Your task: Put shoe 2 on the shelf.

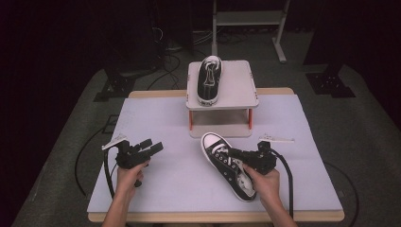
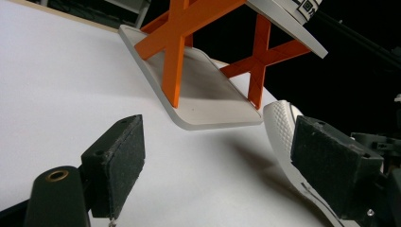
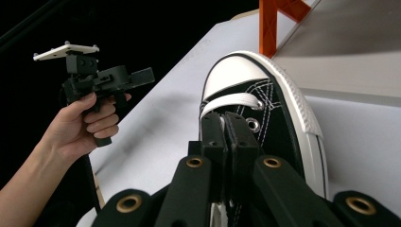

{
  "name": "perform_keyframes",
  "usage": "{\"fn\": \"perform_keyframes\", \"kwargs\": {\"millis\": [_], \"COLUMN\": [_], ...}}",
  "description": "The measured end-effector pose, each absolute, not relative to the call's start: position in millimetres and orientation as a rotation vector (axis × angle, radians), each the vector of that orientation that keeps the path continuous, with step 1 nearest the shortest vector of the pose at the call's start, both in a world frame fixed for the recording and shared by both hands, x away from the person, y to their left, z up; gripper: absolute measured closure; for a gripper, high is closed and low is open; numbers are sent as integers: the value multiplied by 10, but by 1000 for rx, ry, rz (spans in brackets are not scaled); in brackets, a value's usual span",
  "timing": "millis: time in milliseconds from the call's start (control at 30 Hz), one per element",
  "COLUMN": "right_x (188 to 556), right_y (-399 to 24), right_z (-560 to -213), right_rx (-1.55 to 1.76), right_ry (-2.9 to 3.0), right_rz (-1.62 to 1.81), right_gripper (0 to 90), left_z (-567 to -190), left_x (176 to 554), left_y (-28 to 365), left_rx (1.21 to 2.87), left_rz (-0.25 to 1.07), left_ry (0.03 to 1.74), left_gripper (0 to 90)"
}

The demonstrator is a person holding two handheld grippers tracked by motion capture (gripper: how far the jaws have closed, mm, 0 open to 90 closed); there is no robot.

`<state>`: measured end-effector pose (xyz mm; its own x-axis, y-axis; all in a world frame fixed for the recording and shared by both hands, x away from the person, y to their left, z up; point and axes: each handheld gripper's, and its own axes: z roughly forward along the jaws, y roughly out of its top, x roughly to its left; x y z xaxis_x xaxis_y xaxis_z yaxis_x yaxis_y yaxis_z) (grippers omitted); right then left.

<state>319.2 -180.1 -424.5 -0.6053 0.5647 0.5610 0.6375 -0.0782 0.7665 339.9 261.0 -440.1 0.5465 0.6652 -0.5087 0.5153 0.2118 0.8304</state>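
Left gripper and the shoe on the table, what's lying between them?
Nothing: in the high view, only bare white table cover lies between the left gripper and the shoe that the right gripper grips.

Dark room, grey floor (image 1: 369,127), cables (image 1: 165,56) behind.

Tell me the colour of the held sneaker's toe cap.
White, on the toe cap; right gripper view shows it best.

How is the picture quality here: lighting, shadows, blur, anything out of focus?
High view: soft and dim, dark surround, pale table mat evenly lit. Left gripper view: sharp; the grey shelf with orange cross-legs casts a soft shadow, and its lines look tilted. Right gripper view: black canvas sneaker with white toe cap crisp, the shut right gripper up close is slightly soft, background black.
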Motion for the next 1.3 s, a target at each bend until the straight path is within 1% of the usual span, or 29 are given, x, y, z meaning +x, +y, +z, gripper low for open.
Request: {"fn": "perform_keyframes", "kwargs": {"millis": [167,233,400,767,1033,1300], "right_x": [3176,3177,3211,3212,3186,3149], "right_y": [-1866,-1867,-1947,-2061,-2098,-2082], "right_z": [-4139,-4086,-4114,-3931,-3707,-3495], "right_rx": [-1355,-1379,-1404,-1387,-1354,-1317], "right_ry": [-2105,-2208,-2114,-1991,-1906,-1956], "right_rz": [-1816,-1772,-1778,-1867,-1937,-1949], "right_gripper": [890,891,891,891,891,891], "left_z": [-4402,-4400,-4403,-4406,-4410,-4409], "left_x": [3399,3399,3402,3402,3406,3401], "left_y": [2610,2612,2628,2617,2617,2619], "left_rx": [1436,1436,1430,1435,1439,1442], "left_rz": [139,138,143,139,141,143], "left_ry": [1087,1086,1090,1091,1092,1092], "left_gripper": [181,181,181,181,182,181]}}
